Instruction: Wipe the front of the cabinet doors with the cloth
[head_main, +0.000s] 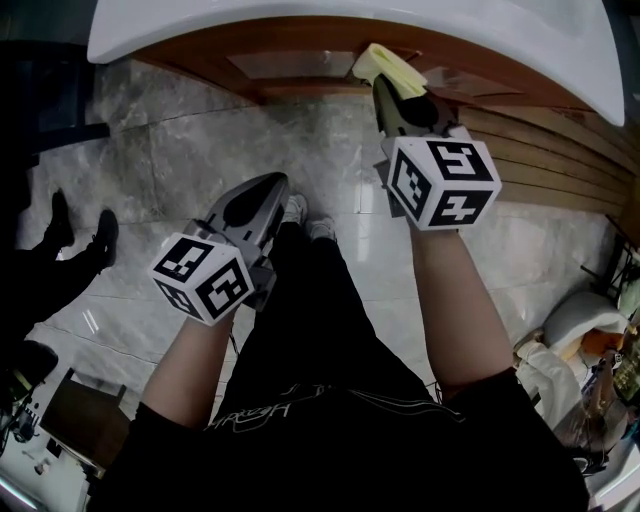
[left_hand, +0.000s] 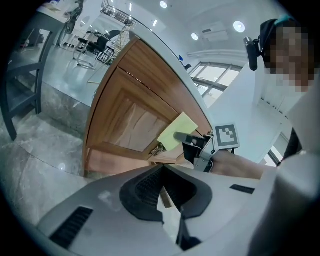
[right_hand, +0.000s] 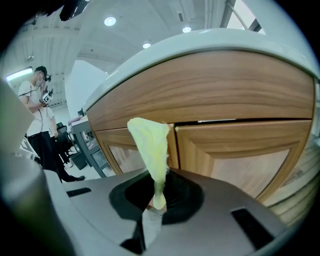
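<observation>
A yellow cloth (head_main: 385, 68) is pinched in my right gripper (head_main: 392, 88), which is shut on it and holds it up at the wooden cabinet door (head_main: 300, 68) under the white counter. In the right gripper view the cloth (right_hand: 150, 142) stands up from the jaws in front of the seam between two doors (right_hand: 172, 145). My left gripper (head_main: 268, 188) hangs lower and to the left, away from the cabinet, shut with nothing in it. From the left gripper view the cloth (left_hand: 177, 131) lies flat against the door's edge, with the right gripper (left_hand: 184, 138) behind it.
The white countertop (head_main: 300, 25) overhangs the curved cabinet. A grey marble floor (head_main: 170, 150) lies below. Someone's dark shoes (head_main: 60, 222) show at the left, and another person (right_hand: 40, 115) stands far off. Bags and clutter (head_main: 585, 340) sit at the right.
</observation>
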